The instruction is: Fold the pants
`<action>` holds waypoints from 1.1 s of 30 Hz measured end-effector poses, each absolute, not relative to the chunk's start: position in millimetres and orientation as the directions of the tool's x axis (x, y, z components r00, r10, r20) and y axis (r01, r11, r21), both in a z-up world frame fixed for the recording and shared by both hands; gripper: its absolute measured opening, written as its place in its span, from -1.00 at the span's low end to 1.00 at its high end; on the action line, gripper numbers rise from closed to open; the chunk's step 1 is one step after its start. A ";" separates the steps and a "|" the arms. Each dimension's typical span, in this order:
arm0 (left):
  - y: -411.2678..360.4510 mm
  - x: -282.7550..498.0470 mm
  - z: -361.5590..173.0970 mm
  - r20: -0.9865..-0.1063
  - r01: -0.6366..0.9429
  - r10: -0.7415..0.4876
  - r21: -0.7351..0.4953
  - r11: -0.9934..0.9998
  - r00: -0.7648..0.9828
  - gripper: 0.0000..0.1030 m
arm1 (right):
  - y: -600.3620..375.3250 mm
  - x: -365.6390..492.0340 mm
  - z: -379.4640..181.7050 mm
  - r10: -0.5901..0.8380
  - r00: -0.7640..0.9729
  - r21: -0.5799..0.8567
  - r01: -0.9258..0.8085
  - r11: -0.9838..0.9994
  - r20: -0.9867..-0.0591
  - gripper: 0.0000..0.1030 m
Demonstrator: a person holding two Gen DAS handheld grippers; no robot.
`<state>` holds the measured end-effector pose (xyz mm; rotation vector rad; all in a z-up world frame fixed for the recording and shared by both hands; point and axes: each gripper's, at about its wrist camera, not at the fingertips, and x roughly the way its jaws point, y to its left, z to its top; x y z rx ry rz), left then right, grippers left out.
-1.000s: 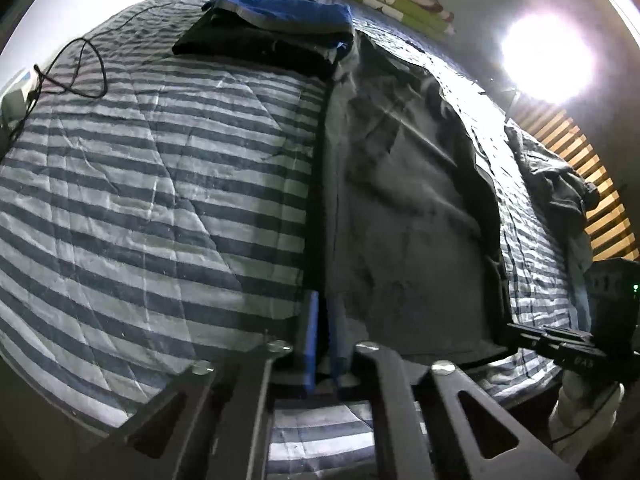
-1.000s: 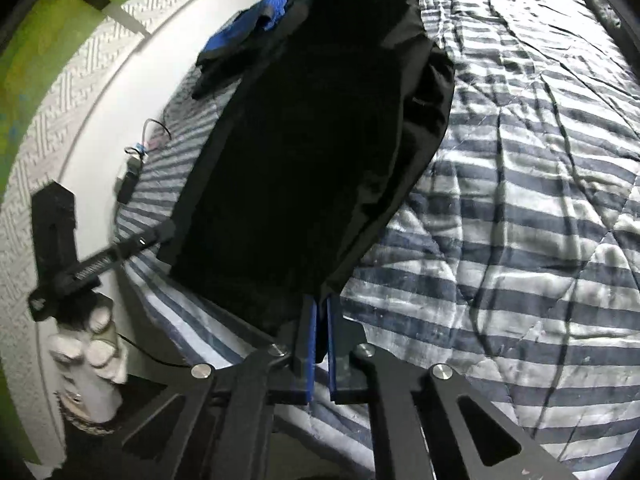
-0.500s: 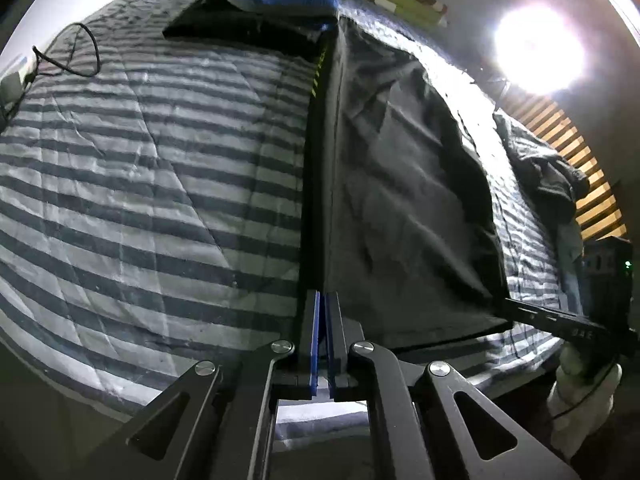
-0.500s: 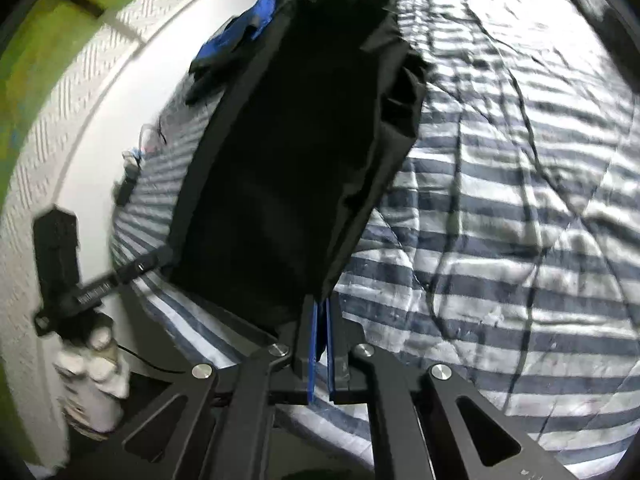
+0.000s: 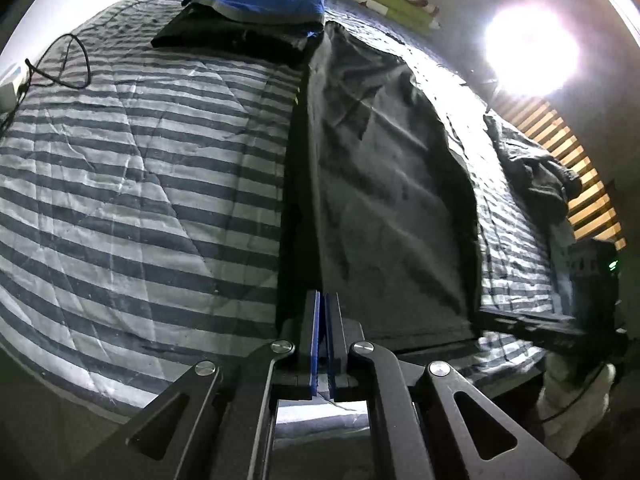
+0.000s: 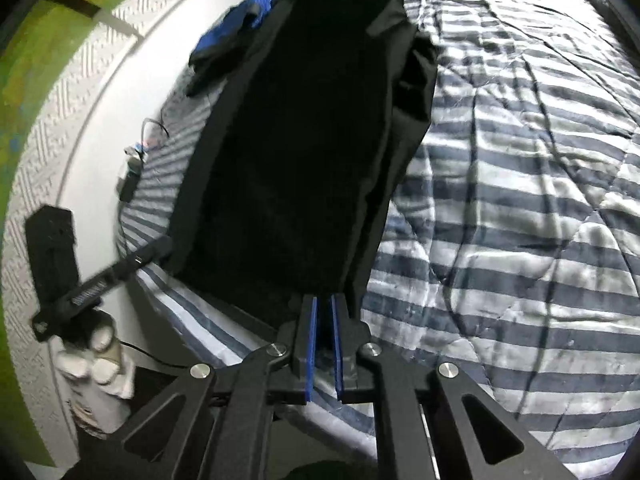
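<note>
Striped quilted bed (image 5: 120,168) carries black pants (image 5: 384,200) and folded clothes (image 5: 248,20).

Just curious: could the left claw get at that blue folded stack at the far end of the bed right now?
Probably not as is: the left claw is shut on the pants, and the stack lies far up the bed.

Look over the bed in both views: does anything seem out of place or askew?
Yes. A crumpled dark garment lies bunched at the striped quilt's far edge, unlike the folded blue-and-black stack. A black cable trails across a corner. The black pants, gripped at one end by both grippers, are wrinkled.
</note>
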<state>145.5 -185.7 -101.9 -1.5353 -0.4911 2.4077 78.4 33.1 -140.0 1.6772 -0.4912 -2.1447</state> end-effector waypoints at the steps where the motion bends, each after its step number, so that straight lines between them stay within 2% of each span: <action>1: -186.2 145.8 -102.6 -0.828 -0.019 0.377 -0.406 -0.914 -0.415 -0.97 | 30.6 79.2 -140.1 -0.464 -0.228 0.457 0.084 -0.885 -0.856 -0.97; 3: -187.9 147.8 -102.6 -0.832 -0.017 0.368 -0.397 -0.918 -0.415 -0.97 | 34.9 81.4 -136.4 -0.442 -0.244 0.435 0.087 -0.896 -0.863 -0.99; 7: -192.0 149.6 -99.0 -0.819 -0.012 0.387 -0.422 -0.907 -0.424 -0.97 | 54.5 83.7 -120.0 -0.494 -0.285 0.490 0.090 -0.867 -0.821 -0.98; 9: -190.9 147.9 -98.6 -0.835 -0.011 0.354 -0.385 -0.923 -0.421 -0.96 | 60.4 80.5 -112.8 -0.499 -0.306 0.494 0.098 -0.864 -0.811 -0.93; 11: -194.0 142.3 -100.7 -0.853 -0.002 0.343 -0.373 -0.928 -0.393 -0.75 | 70.3 70.8 -105.3 -0.471 -0.346 0.476 0.075 -0.876 -0.812 -0.70; 13: -200.7 134.7 -91.9 -0.848 -0.004 0.339 -0.370 -0.929 -0.408 -0.13 | 80.6 58.1 -98.0 -0.468 -0.387 0.486 0.055 -0.872 -0.795 -0.21; 15: -203.1 119.9 -76.6 -0.840 -0.015 0.307 -0.336 -0.942 -0.448 0.17 | 91.9 43.4 -90.7 -0.443 -0.437 0.476 0.037 -0.879 -0.783 -0.15; 16: -202.9 109.2 -69.7 -0.835 -0.025 0.307 -0.333 -0.943 -0.457 0.22 | 96.1 33.9 -88.3 -0.446 -0.448 0.483 0.037 -0.875 -0.775 -0.15; 22: -192.0 13.9 -53.1 -0.821 -0.031 0.313 -0.340 -0.940 -0.477 0.22 | 103.0 -28.2 -94.8 -0.466 -0.456 0.515 0.021 -0.857 -0.758 -0.04; 28: -176.8 -60.3 -82.7 -0.872 -0.005 0.267 -0.291 -0.957 -0.410 0.23 | 88.7 -68.4 -114.8 -0.419 -0.417 0.449 0.028 -0.893 -0.807 -0.03; 31: -172.9 -74.7 -91.9 -0.879 -0.013 0.273 -0.291 -0.957 -0.390 0.23 | 80.4 -78.4 -122.6 -0.443 -0.367 0.455 0.060 -0.889 -0.818 -0.06; 32: -172.3 -78.8 -94.3 -0.883 -0.015 0.268 -0.284 -0.959 -0.386 0.23 | 76.5 -80.3 -124.7 -0.426 -0.351 0.429 0.073 -0.900 -0.834 -0.17; 33: -172.3 -83.0 -96.6 -0.886 -0.012 0.262 -0.279 -0.960 -0.382 0.23 | 73.7 -82.0 -126.0 -0.406 -0.341 0.402 0.086 -0.912 -0.848 -0.71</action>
